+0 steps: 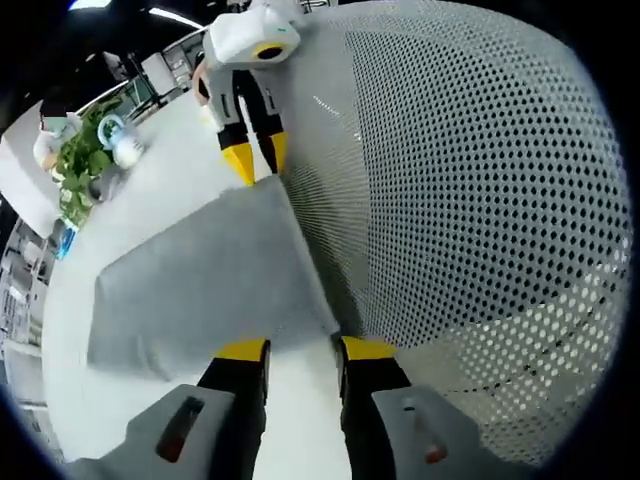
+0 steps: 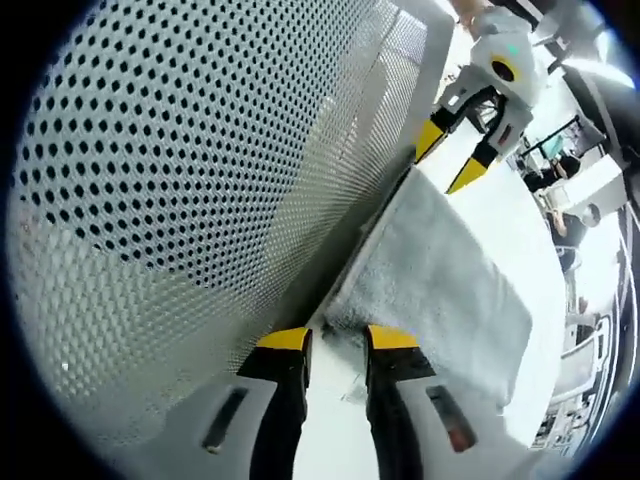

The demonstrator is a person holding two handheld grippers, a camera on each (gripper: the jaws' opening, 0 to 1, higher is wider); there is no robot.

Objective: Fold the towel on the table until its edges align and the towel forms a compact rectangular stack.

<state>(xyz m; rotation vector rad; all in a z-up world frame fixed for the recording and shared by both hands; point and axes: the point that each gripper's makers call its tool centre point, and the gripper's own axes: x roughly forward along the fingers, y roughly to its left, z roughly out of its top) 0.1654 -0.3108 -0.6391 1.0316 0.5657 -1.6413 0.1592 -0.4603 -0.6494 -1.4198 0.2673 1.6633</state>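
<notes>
A grey towel (image 1: 210, 270) lies flat on the white table (image 1: 165, 150), one long edge along a perforated white panel. In the left gripper view my left gripper (image 1: 305, 352) is open, its yellow tips either side of the towel's near corner. The right gripper (image 1: 257, 158) stands at the towel's far end, tips slightly apart. In the right gripper view the towel (image 2: 440, 270) runs away from my right gripper (image 2: 338, 340), which is open at the near corner. The left gripper (image 2: 452, 160) is at the far end with its jaws spread.
The perforated white panel (image 1: 470, 180) (image 2: 180, 150) rises as a wall right beside the towel. A green plant (image 1: 80, 165) and a glass item (image 1: 125, 148) stand at the table's far side. A person (image 1: 50, 140) sits beyond. Bare table (image 2: 545, 220) lies on the towel's open side.
</notes>
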